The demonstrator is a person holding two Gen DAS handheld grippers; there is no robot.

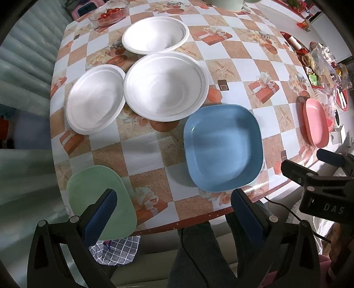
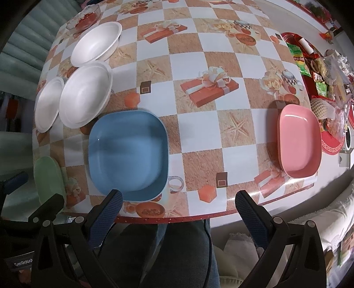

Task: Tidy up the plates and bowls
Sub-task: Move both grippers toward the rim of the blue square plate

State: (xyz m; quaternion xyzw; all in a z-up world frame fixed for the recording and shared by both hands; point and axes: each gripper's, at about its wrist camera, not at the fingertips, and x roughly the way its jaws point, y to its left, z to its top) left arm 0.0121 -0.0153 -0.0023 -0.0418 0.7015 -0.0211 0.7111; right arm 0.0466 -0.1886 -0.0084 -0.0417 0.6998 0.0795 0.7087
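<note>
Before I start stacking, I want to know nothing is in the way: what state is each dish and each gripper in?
blue plate: empty, flat on the table
pink plate: empty, at the right edge
green plate: empty, overhangs the near edge
three white bowls: empty, upright, unstacked
glass bowl: holds red food
left gripper: open, holds nothing
right gripper: open, holds nothing

In the left wrist view, the black body of the right claw (image 1: 323, 192) at the right edge carries pale letters that read "DA5". In the right wrist view, a small label on the black body of the left claw (image 2: 22, 261) at the lower left edge reads "GenRobot", cut off by the frame edge. The print on the snack packets (image 2: 298, 58) at the far right of the tabletop is too small to read.
</note>
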